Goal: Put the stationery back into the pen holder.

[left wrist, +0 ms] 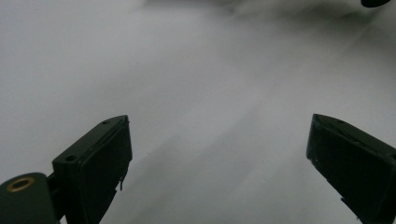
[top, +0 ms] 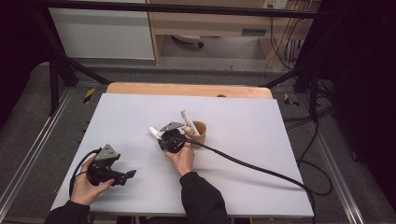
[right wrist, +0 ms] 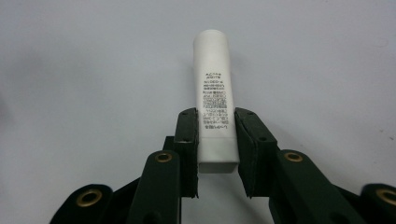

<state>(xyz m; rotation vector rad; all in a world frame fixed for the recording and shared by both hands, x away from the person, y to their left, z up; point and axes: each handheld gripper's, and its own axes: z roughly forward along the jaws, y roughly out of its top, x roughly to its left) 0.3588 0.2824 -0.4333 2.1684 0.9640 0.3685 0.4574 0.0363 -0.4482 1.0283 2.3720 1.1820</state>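
Two grippers work over a white table (top: 261, 186). Nearest the person, at the front left, the left gripper (top: 132, 173) rests low in the left hand (top: 84, 189), its jaws spread wide with nothing but bare tabletop between them. Farther in, near the middle, the right hand (top: 183, 158) holds the right gripper (right wrist: 216, 128), whose jaws pinch a white tube (right wrist: 215, 88) at its flat crimped end; the capped end points away over the table. Just beyond stands a brown cup (top: 200, 133) with what looks like another white tube (top: 188, 122) leaning in it, though it is small there.
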